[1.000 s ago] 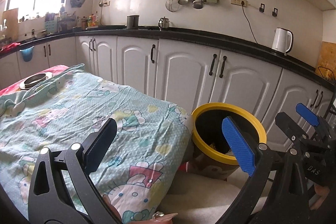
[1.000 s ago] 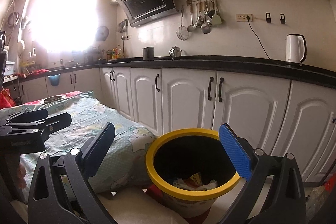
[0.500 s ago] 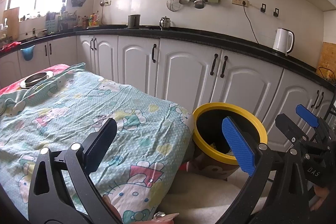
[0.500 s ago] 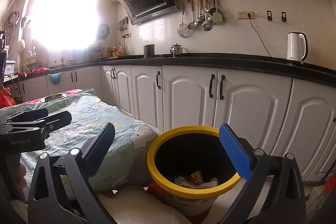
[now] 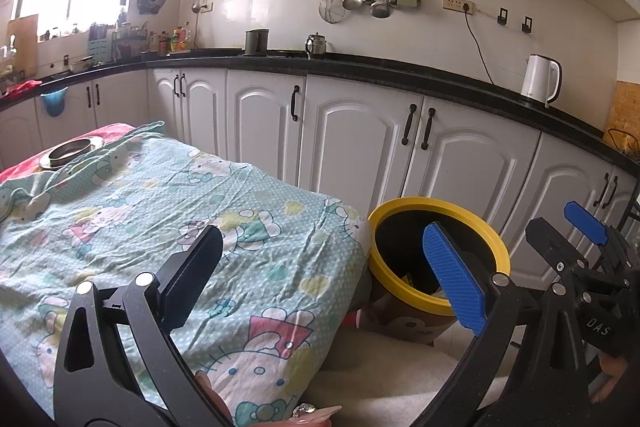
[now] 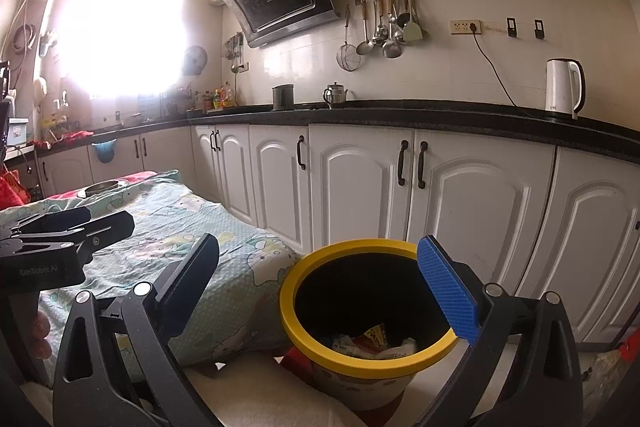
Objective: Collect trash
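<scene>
Yellow-rimmed bin (image 6: 362, 311) holds wrappers (image 6: 372, 343), seen only from right wrist. Left tongs (image 5: 324, 279), right tongs (image 6: 320, 287) wide apart, empty.

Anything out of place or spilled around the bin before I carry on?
No spill shows. The yellow-rimmed bin stands upright with wrappers inside. One oddity: a metal bowl sits on the cartoon-print quilt. Both tongs, left and right, are open and empty.
</scene>
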`<state>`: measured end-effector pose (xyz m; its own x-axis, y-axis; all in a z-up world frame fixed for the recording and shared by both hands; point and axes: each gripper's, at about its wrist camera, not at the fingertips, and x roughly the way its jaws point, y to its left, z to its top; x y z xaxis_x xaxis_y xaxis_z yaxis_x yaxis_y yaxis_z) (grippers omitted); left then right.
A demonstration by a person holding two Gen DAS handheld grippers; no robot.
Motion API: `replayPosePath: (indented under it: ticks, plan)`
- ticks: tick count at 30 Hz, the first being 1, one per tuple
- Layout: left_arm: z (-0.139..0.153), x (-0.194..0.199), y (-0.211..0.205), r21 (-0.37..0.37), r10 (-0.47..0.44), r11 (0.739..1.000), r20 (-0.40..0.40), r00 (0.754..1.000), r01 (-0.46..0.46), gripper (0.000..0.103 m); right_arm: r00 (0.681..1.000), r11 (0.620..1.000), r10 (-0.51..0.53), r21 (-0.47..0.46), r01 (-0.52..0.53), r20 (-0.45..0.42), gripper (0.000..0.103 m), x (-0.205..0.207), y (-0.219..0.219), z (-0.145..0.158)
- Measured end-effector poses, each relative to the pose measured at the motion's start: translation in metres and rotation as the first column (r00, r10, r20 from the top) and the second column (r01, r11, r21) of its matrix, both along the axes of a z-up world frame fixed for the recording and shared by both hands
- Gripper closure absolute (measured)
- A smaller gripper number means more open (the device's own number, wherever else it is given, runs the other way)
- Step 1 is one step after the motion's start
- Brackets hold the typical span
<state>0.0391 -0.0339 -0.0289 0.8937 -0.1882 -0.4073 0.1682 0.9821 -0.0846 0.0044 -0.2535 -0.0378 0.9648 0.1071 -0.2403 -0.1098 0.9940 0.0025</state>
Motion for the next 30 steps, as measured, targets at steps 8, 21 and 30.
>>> replayPosePath:
  ticks: [8,21,30]
  plan:
    - [0.0001,0.0003,-0.0005,0.000,0.001,1.000,0.002,1.000,-0.001,0.011,1.000,1.000,0.000,0.001,0.000,-0.002,0.006,0.0001,0.0004,-0.0003]
    - [-0.0003,0.0007,0.0000,-0.001,-0.003,1.000,-0.001,1.000,0.003,0.011,1.000,1.000,-0.002,0.005,0.002,-0.004,0.006,-0.0014,-0.0005,0.0003]
    - [-0.0051,0.0029,0.0035,0.003,0.008,1.000,-0.019,1.000,-0.008,0.011,1.000,1.000,-0.003,0.006,0.003,-0.005,0.006,-0.0009,-0.0014,0.0005]
